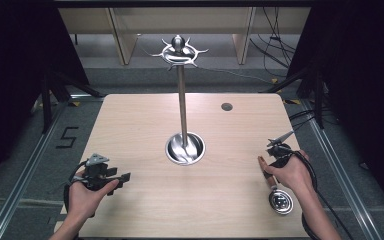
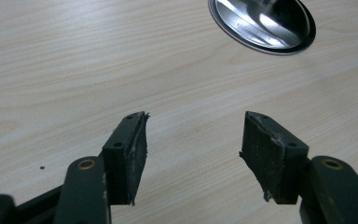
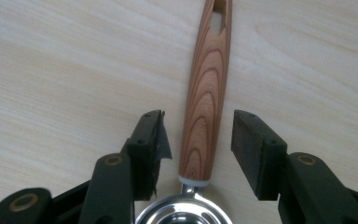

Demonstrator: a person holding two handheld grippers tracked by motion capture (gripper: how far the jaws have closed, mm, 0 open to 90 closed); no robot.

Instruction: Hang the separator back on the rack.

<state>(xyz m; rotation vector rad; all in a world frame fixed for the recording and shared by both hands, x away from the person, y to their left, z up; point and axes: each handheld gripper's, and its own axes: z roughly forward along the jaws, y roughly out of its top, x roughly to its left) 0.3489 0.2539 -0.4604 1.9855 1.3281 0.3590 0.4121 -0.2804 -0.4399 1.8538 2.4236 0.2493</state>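
Straddling a ladle's striped wooden handle, my right gripper has its jaws spread to either side with gaps showing, clamping nothing; the ladle lies flat on the pale wood-grain table near its right front corner, shiny round bowl nearest me, with my right hand laid over the handle. My left gripper sits low at the left front, jaws wide and empty, pointed toward the polished steel stand with its dished round base and tall pole at table centre.

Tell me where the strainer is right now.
In the high view the strainer lies near the table's front right corner, under the right hand; the right gripper's open jaws straddle its wooden handle.
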